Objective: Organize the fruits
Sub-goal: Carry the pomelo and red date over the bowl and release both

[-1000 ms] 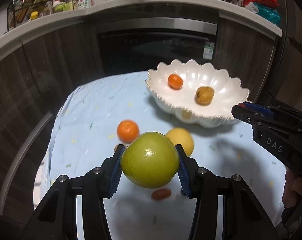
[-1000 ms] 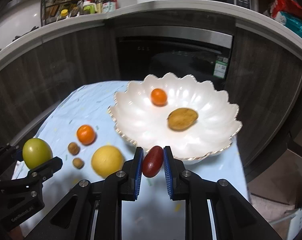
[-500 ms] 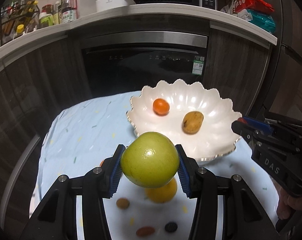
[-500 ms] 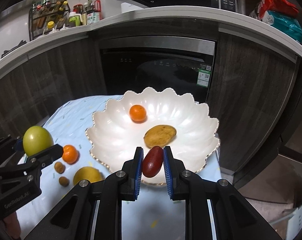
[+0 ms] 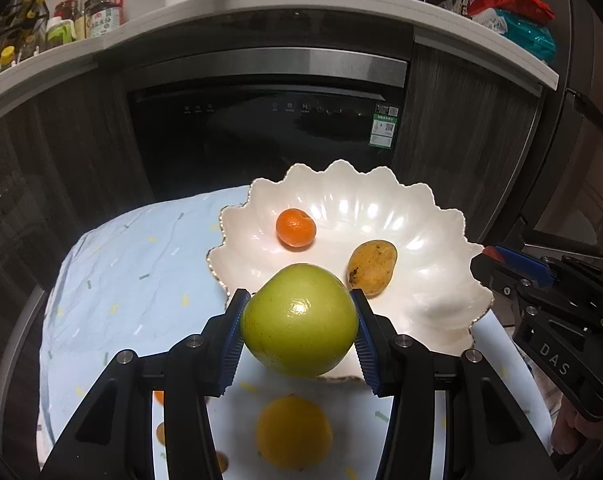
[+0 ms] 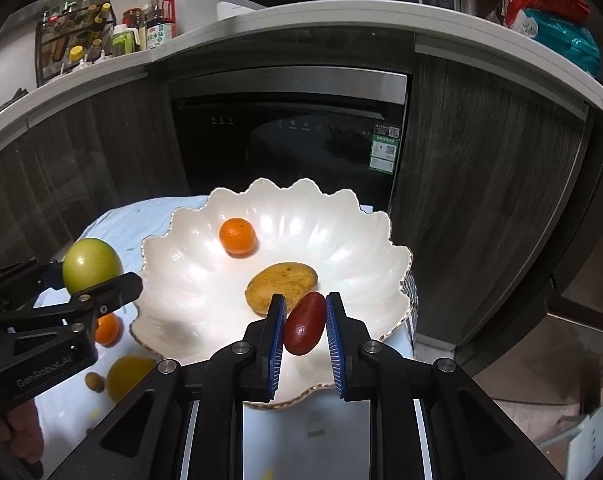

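Note:
My left gripper [image 5: 299,326] is shut on a large green fruit [image 5: 299,320] and holds it in the air over the near left rim of the white scalloped bowl [image 5: 433,296]. My right gripper [image 6: 303,326] is shut on a small dark red fruit [image 6: 304,328] above the bowl's [image 6: 181,280] near side. In the bowl lie a small orange [image 6: 237,237] and a yellow-brown mango [image 6: 281,286]. On the cloth below stay a yellow fruit [image 5: 293,432], another small orange [image 6: 107,329] and a small brown fruit [image 6: 94,381].
The bowl stands on a small table with a light blue cloth [image 5: 133,264]. Behind it is a dark built-in appliance [image 5: 261,128] under a white counter [image 5: 301,4] with bottles, a microwave and snack bags. The table's right edge drops to the floor [image 6: 541,360].
Both grippers have moved forward toward the bowl with their fruits still held. The green fruit has come to the bowl's rim and the red fruit now hangs over the bowl.

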Available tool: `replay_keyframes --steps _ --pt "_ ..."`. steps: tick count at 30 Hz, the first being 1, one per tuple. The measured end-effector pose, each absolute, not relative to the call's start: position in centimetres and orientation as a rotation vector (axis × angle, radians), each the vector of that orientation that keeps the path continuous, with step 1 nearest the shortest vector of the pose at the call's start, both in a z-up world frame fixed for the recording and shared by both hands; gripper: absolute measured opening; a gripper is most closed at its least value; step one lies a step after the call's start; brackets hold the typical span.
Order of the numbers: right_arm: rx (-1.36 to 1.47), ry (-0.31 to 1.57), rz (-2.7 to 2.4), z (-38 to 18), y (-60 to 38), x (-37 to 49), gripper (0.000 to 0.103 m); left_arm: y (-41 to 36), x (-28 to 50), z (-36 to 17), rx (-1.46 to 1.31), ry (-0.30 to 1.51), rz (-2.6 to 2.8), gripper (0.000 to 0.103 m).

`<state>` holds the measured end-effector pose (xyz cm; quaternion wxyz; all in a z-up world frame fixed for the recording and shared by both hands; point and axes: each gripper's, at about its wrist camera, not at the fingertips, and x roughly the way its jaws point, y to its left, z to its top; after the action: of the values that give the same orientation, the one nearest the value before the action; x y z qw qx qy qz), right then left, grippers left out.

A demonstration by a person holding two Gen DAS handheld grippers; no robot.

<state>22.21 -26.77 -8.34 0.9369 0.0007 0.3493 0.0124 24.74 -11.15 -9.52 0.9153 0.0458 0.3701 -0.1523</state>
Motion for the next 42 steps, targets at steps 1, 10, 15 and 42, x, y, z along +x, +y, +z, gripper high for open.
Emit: replay_keyframes --steps 1,10,15,42 --pt "0.005 0.718 0.024 -8.5 -26.9 22.4 0.021 -11.3 25.0 -9.7 0.096 0.765 -0.315 0.049" --pt "0.015 0.758 0.018 -10.1 -27.2 23.9 0.021 -11.7 27.1 -11.3 0.100 0.800 -0.301 0.049" --pt "0.019 0.784 0.021 -11.0 -27.1 24.2 0.021 -11.9 27.9 -12.0 0.105 0.824 -0.303 0.049" --pt "0.074 0.740 -0.020 -8.9 -27.6 22.4 0.071 -10.9 26.5 -9.5 0.139 0.771 -0.251 0.089"
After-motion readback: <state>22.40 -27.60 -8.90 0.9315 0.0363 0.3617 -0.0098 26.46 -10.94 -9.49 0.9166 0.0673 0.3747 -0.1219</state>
